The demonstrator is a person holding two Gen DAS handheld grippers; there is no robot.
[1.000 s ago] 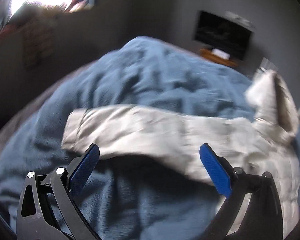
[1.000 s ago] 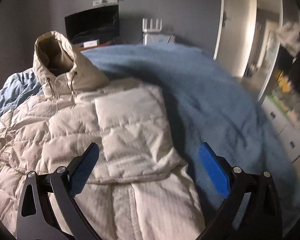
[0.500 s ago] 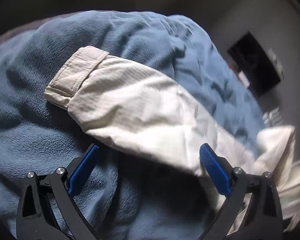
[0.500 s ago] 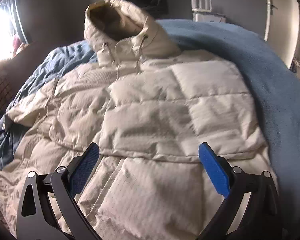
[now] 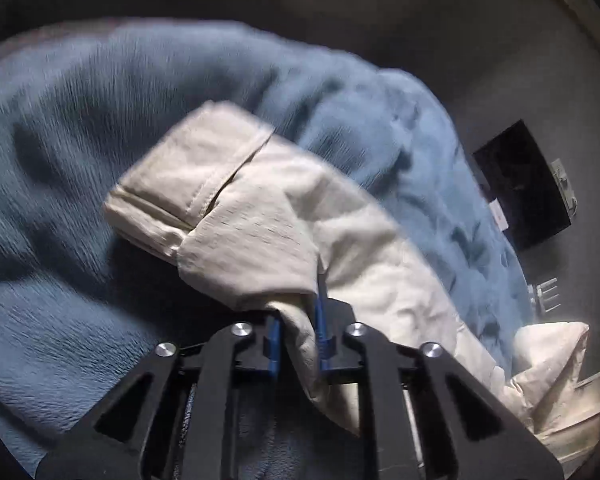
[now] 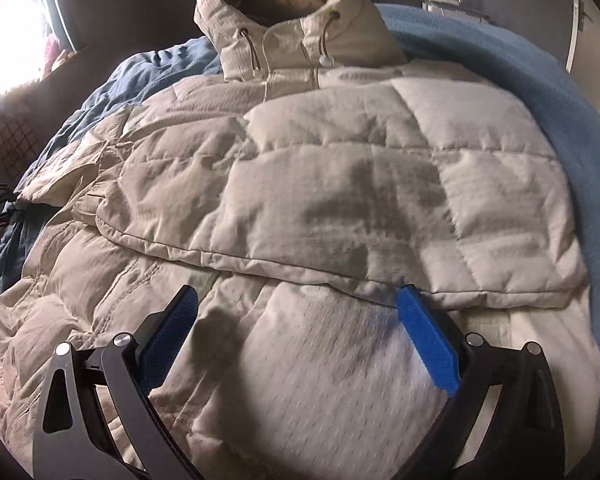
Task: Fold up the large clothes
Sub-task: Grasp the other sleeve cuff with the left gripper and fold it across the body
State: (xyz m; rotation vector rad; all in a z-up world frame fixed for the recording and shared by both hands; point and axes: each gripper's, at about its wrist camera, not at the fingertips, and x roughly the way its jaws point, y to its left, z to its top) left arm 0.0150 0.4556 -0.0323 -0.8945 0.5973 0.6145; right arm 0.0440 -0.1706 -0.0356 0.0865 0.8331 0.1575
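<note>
left gripper (image 5: pixel 298 336) clamped on fold of cream sleeve (image 5: pixel 268 216), cloth pinched between blue pads. sleeve's long axis ran from cuff (image 5: pixel 180 176) at centre-left down to lower right, toward jacket body. i judged next move as carrying sleeve across body, so left hand nearer. right gripper (image 6: pixel 300 336) wide open, nothing between pads, low over jacket (image 6: pixel 340 184), hood (image 6: pixel 284 4) at top centre. count: one jacket, one blue blanket (image 5: pixel 80 120), two grippers.
</note>
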